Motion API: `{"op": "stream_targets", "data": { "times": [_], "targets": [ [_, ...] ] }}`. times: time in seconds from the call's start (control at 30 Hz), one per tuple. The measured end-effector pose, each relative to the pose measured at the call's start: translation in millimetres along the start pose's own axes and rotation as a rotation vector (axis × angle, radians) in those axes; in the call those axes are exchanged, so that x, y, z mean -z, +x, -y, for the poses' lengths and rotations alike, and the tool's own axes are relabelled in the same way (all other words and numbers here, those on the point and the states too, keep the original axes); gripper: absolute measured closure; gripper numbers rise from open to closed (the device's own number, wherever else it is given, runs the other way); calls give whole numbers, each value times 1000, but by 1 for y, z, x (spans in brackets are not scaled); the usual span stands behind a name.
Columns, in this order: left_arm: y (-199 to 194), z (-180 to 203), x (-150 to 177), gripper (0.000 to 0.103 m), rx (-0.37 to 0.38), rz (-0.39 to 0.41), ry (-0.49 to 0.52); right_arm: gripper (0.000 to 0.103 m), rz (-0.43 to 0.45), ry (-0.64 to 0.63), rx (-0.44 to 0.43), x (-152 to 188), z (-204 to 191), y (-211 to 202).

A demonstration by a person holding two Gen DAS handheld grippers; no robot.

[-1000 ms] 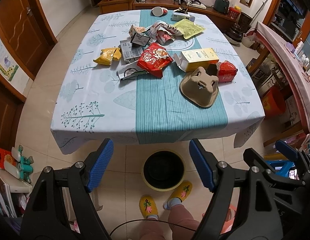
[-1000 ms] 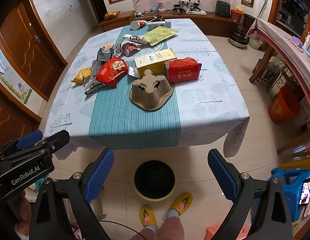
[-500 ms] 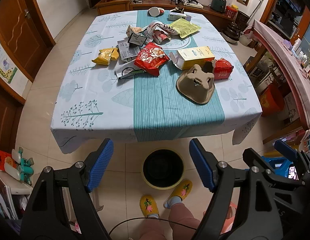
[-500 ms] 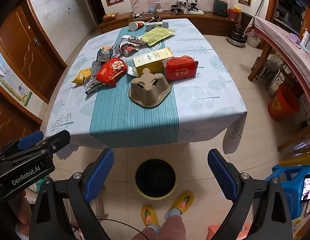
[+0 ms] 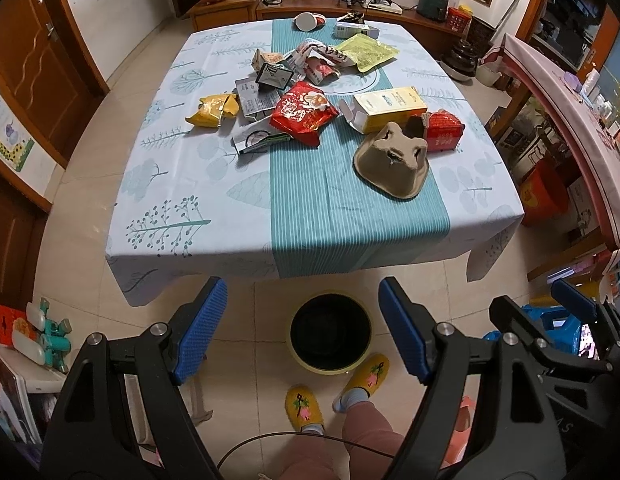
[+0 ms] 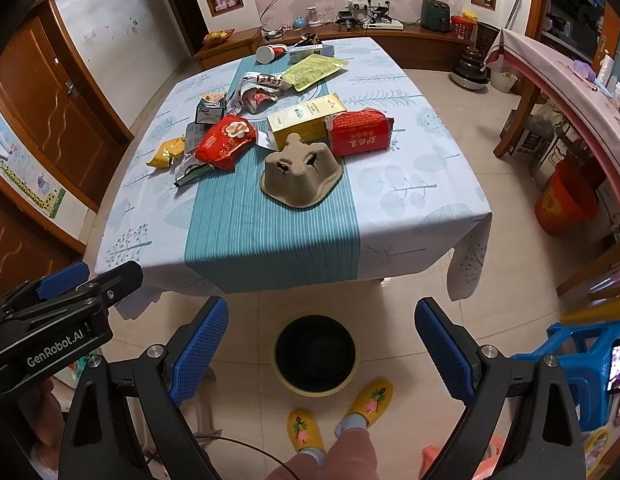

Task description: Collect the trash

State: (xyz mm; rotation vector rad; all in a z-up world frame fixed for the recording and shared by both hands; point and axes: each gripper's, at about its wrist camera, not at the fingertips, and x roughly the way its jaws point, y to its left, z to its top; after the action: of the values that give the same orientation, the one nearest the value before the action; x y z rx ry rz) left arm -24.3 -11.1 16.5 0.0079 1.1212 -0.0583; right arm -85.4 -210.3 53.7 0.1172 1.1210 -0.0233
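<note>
Both tongs, left [image 5: 302, 330] and right [image 6: 320, 346], spread empty; nothing collected, so next I reach for the pulp tray [image 6: 302, 174] (bin [image 6: 315, 354] below).

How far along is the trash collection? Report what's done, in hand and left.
Done: nothing visible; the bin on the floor looks empty. In hand: nothing; the left gripper and right gripper are both open. Left: everything on the table, including the pulp tray, red bag and yellow box.
</note>
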Motion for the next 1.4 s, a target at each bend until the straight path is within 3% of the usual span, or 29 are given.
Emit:
{"op": "stream_targets", "data": {
  "times": [0.8,1.4],
  "targets": [
    [-3,-7,5,27,7,15,57,15,-15,47,-2,12,-9,5],
    [-6,-15,-25,27,61,62,54,15,50,61,35,-13,-17,-8]
  ]
}}
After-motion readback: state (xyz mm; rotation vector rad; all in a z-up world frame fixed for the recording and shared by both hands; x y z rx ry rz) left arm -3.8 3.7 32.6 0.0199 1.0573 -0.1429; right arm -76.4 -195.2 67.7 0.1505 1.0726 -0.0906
